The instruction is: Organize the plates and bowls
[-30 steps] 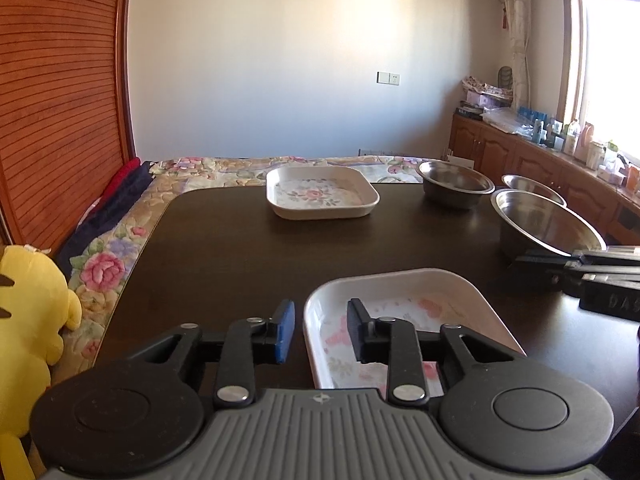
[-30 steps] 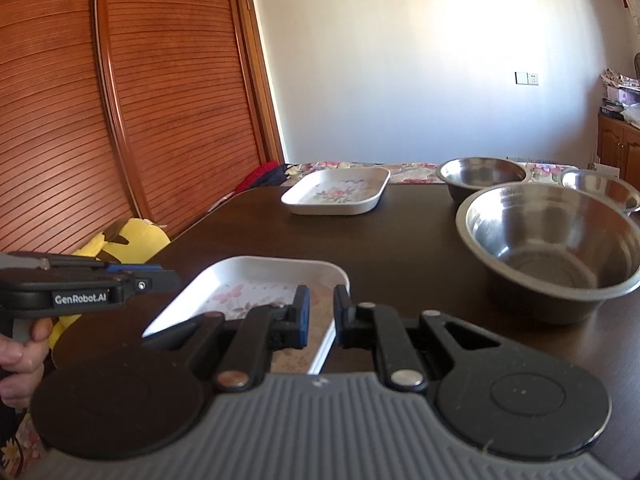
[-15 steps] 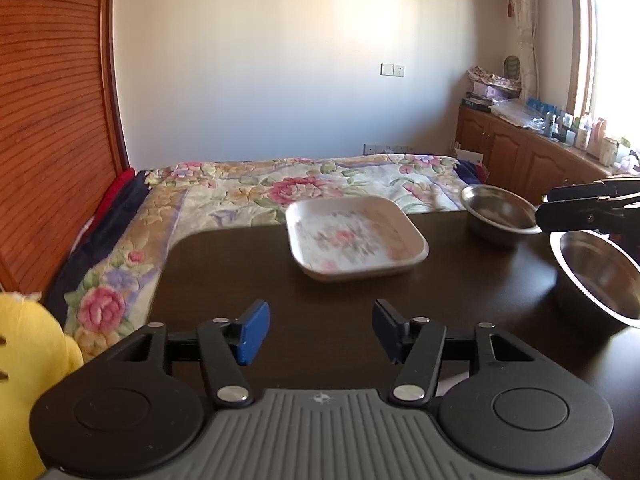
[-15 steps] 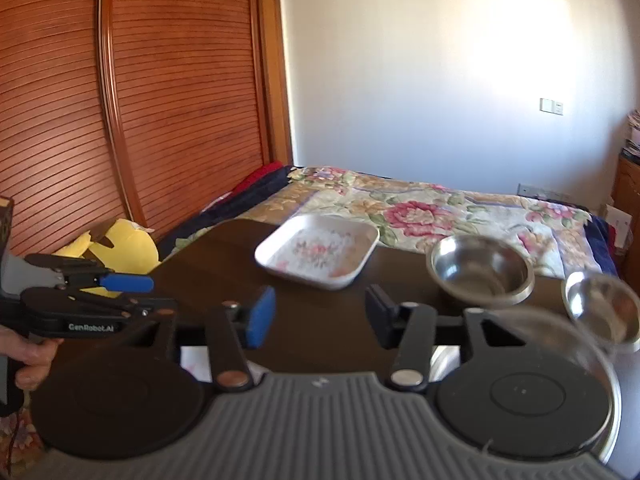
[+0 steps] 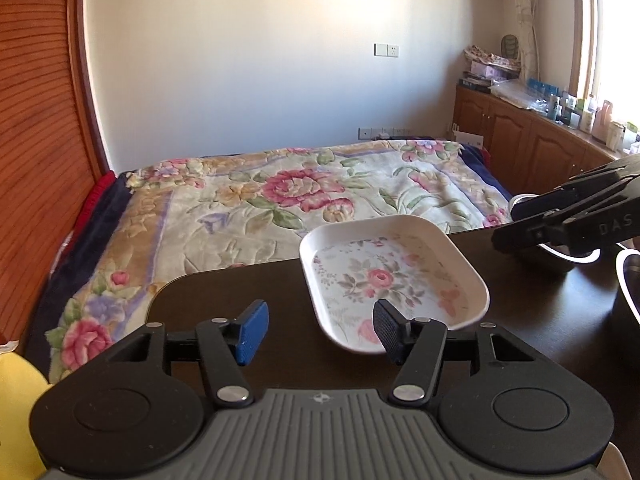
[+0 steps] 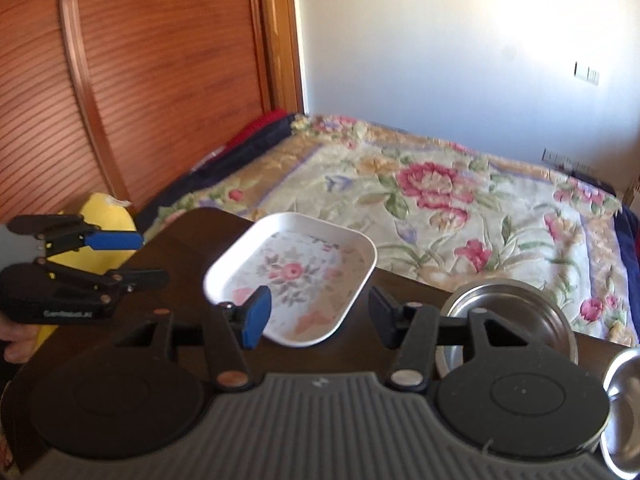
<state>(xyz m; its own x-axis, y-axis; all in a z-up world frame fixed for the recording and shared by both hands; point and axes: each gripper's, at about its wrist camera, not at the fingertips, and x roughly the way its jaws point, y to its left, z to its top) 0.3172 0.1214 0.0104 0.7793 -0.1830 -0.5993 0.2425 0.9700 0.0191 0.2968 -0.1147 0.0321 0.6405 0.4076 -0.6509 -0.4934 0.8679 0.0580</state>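
White rectangular floral plate [image 5: 394, 280] sits on the dark table [image 5: 240, 292]; left gripper [image 5: 318, 330] and right gripper [image 6: 318, 312] both released, holding nothing

Both views ride low behind their own tool, tilted down over the dark surface [image 5: 240, 292] toward its far edge and the bed [image 5: 280, 200] beyond. The left wrist view faces the far wall, with the right tool [image 5: 560, 224] entering from its right edge. The right wrist view angles toward the wooden doors [image 6: 140, 80], with the left tool [image 6: 132, 258] at its left edge. Both share the floral tray [image 5: 392, 276] near the far edge, close ahead.
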